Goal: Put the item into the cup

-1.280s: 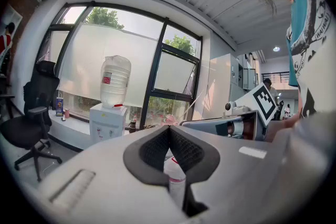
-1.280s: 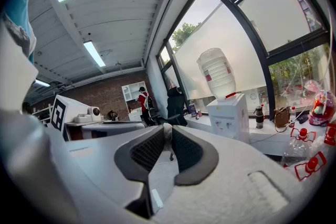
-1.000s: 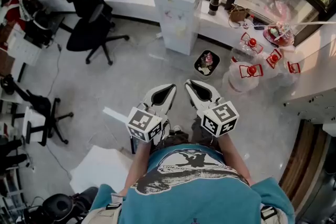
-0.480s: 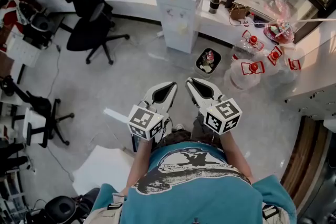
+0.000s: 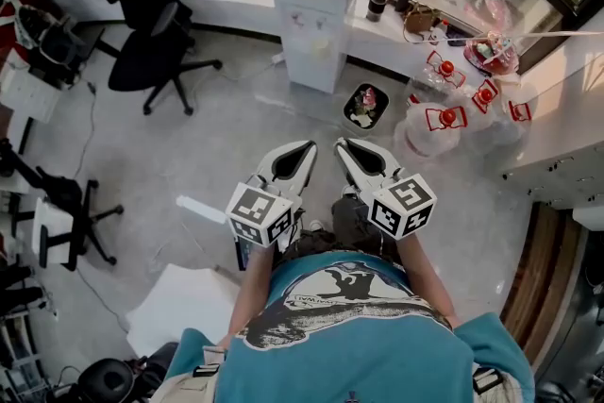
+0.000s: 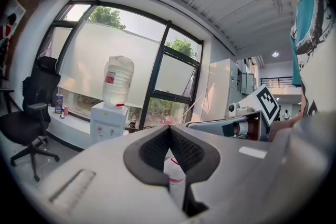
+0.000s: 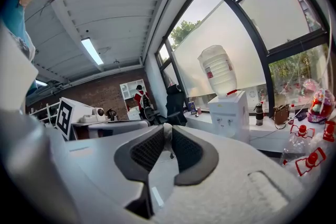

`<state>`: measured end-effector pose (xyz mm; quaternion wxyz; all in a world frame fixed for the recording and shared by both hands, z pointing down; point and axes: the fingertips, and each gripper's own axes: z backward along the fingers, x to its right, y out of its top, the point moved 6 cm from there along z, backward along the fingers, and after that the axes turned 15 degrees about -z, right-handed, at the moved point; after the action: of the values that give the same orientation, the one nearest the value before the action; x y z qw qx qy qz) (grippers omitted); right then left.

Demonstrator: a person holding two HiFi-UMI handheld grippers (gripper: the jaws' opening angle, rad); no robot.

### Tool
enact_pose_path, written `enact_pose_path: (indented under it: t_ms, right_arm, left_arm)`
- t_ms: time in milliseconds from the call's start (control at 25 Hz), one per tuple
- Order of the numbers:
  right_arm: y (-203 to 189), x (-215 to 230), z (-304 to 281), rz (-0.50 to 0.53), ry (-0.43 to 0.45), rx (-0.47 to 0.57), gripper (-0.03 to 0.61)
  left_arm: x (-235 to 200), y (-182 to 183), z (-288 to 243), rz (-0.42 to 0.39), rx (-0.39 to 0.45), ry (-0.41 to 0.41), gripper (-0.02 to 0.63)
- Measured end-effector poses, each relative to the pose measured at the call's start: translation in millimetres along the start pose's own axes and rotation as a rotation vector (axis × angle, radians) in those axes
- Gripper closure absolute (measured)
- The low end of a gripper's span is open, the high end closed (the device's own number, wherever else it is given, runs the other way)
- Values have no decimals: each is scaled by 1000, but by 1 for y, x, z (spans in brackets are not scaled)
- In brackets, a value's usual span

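Left gripper (image 6: 169, 128) and right gripper (image 7: 167, 126): both sets of fingers clenched, nothing in them. Can't make out the cup or item anywhere. One water dispenser (image 5: 311, 19), one bin (image 5: 363, 106) beside it.

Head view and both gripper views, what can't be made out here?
Head view: hands hidden under the left gripper and right gripper cubes.
Head view: bin contents too small.
Left gripper view: water bottle label too small to read.

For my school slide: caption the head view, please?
Person holds left gripper and right gripper side by side, facing a water dispenser.
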<state>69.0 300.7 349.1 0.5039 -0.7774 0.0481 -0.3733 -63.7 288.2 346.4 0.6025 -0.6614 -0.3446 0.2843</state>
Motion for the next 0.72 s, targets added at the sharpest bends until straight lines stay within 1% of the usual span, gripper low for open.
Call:
enact_pose_path:
  t_ms: [200, 360, 560, 720]
  right_arm:
    - [0, 12, -5, -20, -12, -21, 531]
    - [0, 24, -20, -34, -7, -43, 531]
    - [19, 46, -55, -46, 29, -64, 531]
    - [40, 73, -94, -47, 57, -87, 531]
  left_arm:
    - [-5, -7, -11, 24, -7, -7, 607]
    - [-18, -11, -20, 32, -10, 2, 607]
    - [-47, -11, -36, 41, -12, 39, 607]
    - [-82, -11, -57, 44, -27, 86, 607]
